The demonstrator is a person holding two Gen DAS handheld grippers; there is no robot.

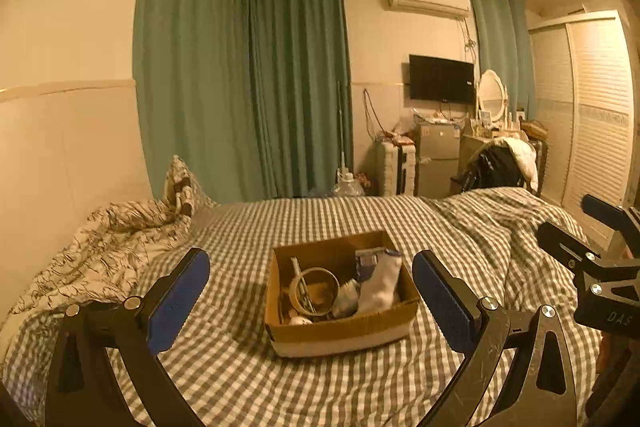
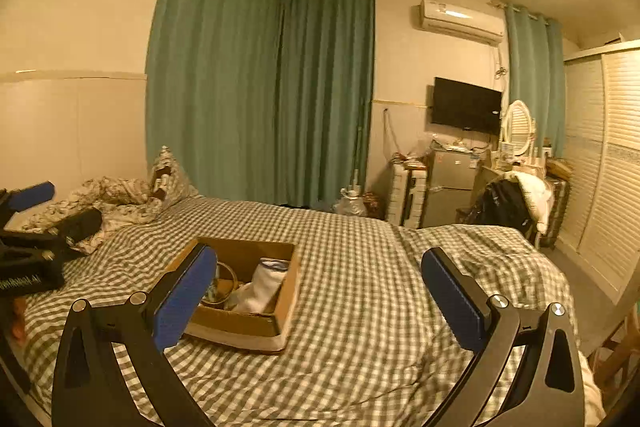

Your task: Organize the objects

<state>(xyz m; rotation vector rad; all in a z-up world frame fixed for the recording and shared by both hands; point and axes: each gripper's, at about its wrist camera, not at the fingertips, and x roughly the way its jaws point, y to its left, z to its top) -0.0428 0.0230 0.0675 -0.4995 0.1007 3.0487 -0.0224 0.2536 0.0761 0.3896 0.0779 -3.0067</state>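
Note:
An open cardboard box (image 1: 280, 331) sits on the checked bed cover (image 1: 248, 227). Inside it lie a white sock (image 1: 380, 283), a roll of tape (image 1: 314, 289) and small items. My left gripper (image 1: 310, 291) is open and empty, its blue pads on either side of the box, held above the bed in front of it. My right gripper (image 2: 320, 295) is open and empty, over the bed to the right of the box (image 2: 248, 323). The sock shows in the right wrist view too (image 2: 260, 287). Each gripper shows at the edge of the other's view.
A crumpled patterned quilt (image 1: 100, 251) and pillow (image 1: 180, 183) lie at the bed's left. Green curtains (image 1: 240, 87) hang behind. A suitcase, small fridge (image 1: 438, 155), television, dressing table and chair with clothes stand beyond the bed. A louvred wardrobe (image 1: 592, 123) stands at the right.

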